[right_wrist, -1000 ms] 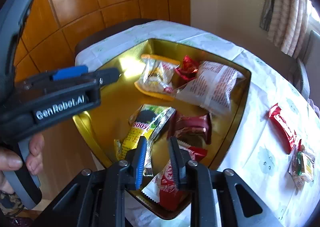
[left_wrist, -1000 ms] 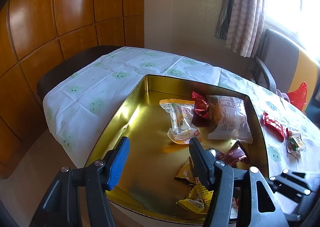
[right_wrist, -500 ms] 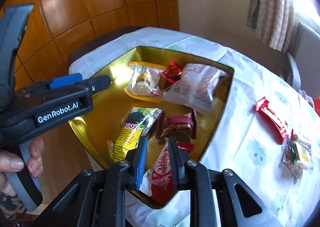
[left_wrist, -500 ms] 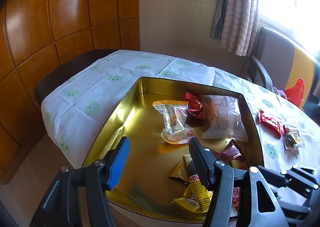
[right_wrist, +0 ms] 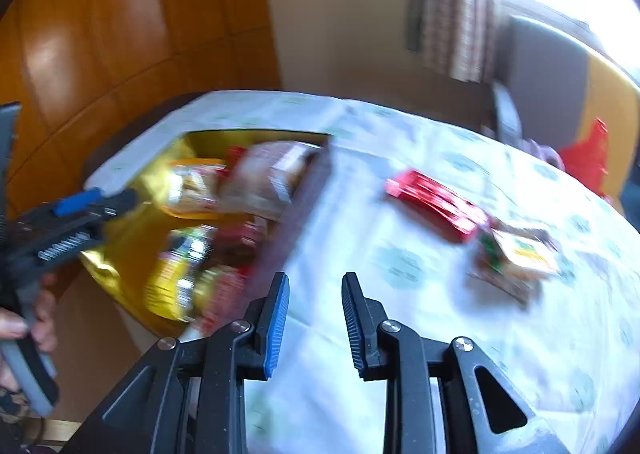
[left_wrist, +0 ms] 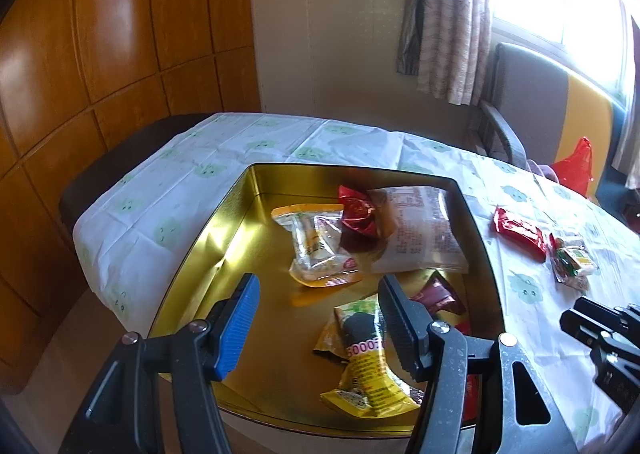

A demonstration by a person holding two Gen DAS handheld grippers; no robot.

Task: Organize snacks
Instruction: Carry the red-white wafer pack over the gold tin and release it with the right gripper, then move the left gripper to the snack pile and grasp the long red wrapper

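Observation:
A gold tin tray (left_wrist: 224,230) on the table holds several snack packets: a clear orange-edged one (left_wrist: 316,246), a red one (left_wrist: 358,210), a large clear one (left_wrist: 416,230) and a yellow one (left_wrist: 368,370). My left gripper (left_wrist: 316,318) is open and empty above the tray's near edge. My right gripper (right_wrist: 314,318) is open and empty above the tablecloth, right of the tray (right_wrist: 120,270). A red packet (right_wrist: 436,200) and a clear packet with green and yellow (right_wrist: 516,254) lie on the cloth ahead of it; both also show in the left wrist view (left_wrist: 520,232) (left_wrist: 572,262).
The table has a white cloth with green prints (left_wrist: 160,190). A grey and yellow chair (left_wrist: 532,106) and a red bag (left_wrist: 576,170) stand behind it by the curtain (left_wrist: 448,14). Wood panelling (left_wrist: 80,54) is at the left. The right wrist view is blurred.
My right gripper has let go of the red packet in the tray, opened wider and swung right over the cloth. The left gripper has pulled back a little from the tray.

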